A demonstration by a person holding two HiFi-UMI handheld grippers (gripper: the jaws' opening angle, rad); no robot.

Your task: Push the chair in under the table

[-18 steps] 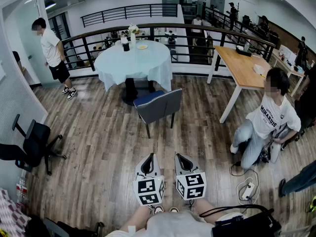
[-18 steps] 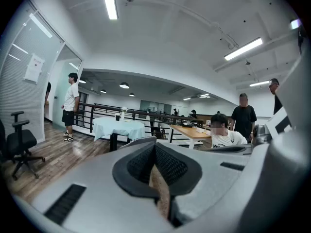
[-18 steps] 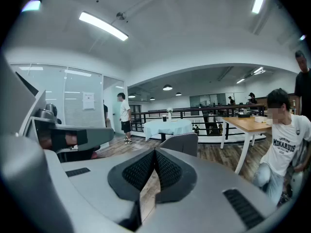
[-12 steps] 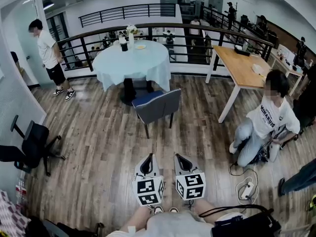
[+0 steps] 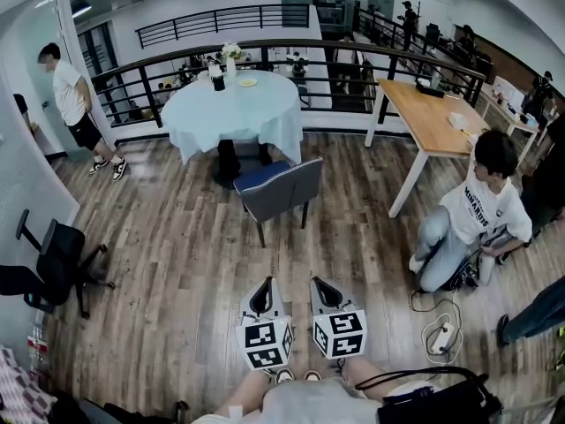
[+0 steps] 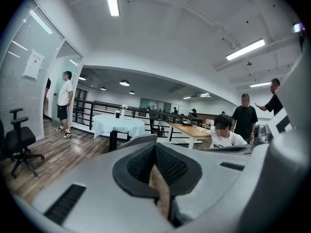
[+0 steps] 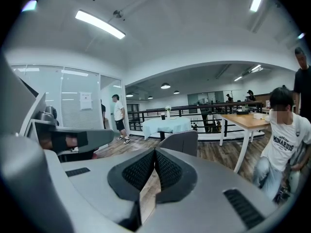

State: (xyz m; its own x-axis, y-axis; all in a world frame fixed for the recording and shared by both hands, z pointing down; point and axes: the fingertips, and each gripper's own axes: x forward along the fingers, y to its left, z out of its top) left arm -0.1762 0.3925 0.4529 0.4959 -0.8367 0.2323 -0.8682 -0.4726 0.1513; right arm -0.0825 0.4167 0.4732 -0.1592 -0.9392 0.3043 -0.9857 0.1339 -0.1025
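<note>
A grey chair (image 5: 281, 188) with a blue seat stands pulled out from a round table (image 5: 231, 104) under a pale cloth, its back toward me. My left gripper (image 5: 266, 283) and right gripper (image 5: 319, 282) hang side by side low in the head view, well short of the chair and touching nothing. Both are shut and empty. In the left gripper view the shut left gripper (image 6: 155, 148) points at the chair's back (image 6: 139, 140) and the table (image 6: 119, 124). The right gripper view has the chair (image 7: 182, 141) just beyond the shut right gripper (image 7: 155, 152).
A long wooden table (image 5: 433, 113) stands at the right, with a person (image 5: 472, 215) sitting on the floor beside it. Cables and a power strip (image 5: 441, 334) lie near my right. A black office chair (image 5: 53, 263) is at the left. A railing (image 5: 291, 56) runs behind the round table.
The standing person at the far left has walked farther away along the wall. The seated person has turned the head. Grippers and chair keep their places.
</note>
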